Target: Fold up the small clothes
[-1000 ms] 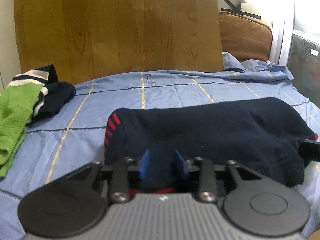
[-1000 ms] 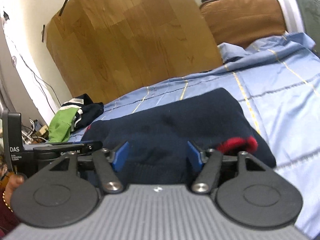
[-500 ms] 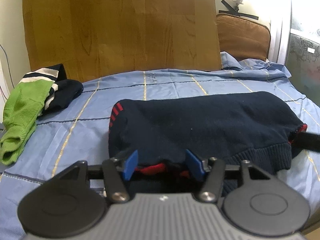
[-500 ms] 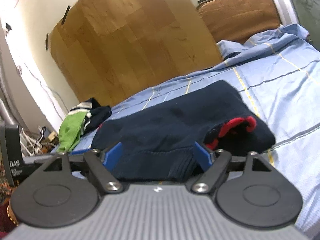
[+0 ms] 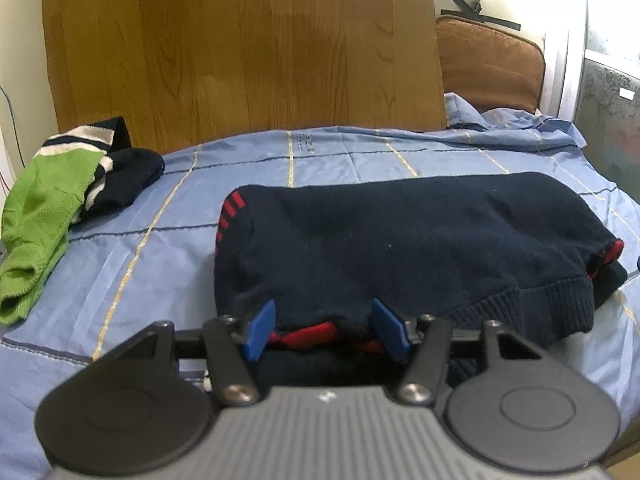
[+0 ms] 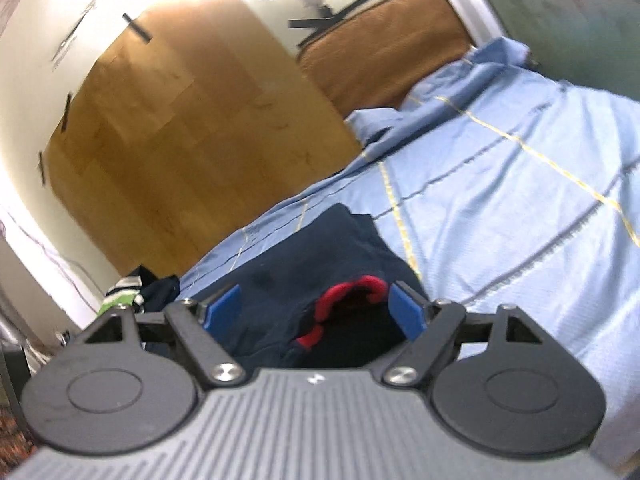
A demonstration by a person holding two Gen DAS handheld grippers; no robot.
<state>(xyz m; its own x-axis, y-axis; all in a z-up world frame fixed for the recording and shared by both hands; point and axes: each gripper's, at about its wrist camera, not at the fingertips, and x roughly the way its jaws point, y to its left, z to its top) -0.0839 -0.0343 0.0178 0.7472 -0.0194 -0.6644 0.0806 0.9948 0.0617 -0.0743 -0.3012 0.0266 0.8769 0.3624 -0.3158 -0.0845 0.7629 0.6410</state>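
A navy knit sweater [image 5: 400, 240] with red trim lies folded into a long bundle on the blue bed sheet [image 5: 160, 264]. My left gripper [image 5: 324, 320] sits at its near edge, open, the blue pads standing apart on either side of the red-trimmed hem [image 5: 308, 334] without pressing it. In the right wrist view the sweater [image 6: 288, 264] fills the space ahead. My right gripper [image 6: 314, 304] is open wide at its right end, with a red-edged opening [image 6: 356, 288] lying loose between the fingers. That view is tilted and blurred.
A green garment with navy and white stripes [image 5: 44, 208] is heaped at the bed's left edge, also visible as the striped heap [image 6: 120, 298]. A wooden board [image 5: 240, 48] and a brown cushion [image 5: 488, 68] stand behind the bed. Bare sheet [image 6: 500, 220] stretches to the right.
My left jaws went from pinching navy fabric to standing apart, leaving it on the bed. My right jaws widened, and that gripper rolled and shifted toward the sweater's right end.
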